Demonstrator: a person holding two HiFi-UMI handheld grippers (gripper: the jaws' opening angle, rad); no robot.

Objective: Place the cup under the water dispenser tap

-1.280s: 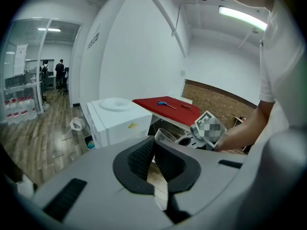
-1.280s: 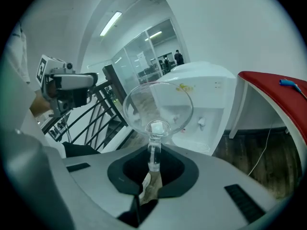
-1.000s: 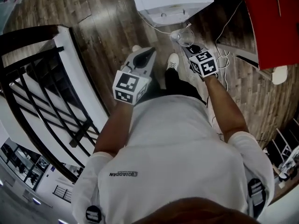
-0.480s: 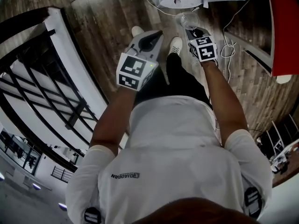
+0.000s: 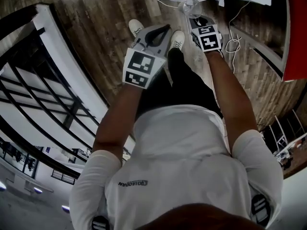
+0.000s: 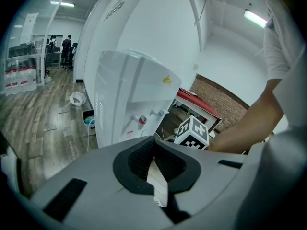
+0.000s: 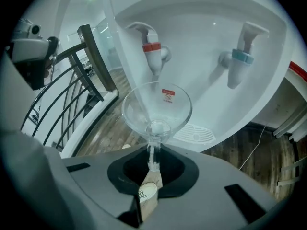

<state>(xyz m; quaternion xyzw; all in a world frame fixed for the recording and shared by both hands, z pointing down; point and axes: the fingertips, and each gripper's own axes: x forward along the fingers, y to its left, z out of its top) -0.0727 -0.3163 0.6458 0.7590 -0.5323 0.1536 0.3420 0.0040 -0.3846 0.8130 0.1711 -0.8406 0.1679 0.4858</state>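
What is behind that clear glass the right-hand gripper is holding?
Behind the glass stands the white water dispenser: a red tap just above the bowl, a blue tap to the right, a drip grille below. The right gripper hides the dispenser's lower left part.

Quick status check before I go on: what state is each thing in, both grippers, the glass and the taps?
Left gripper: shut, empty.
Right gripper: shut on the glass's stem.
Glass: empty, held by its stem in front of the red tap.
Red tap: not running.
Blue tap: not running.
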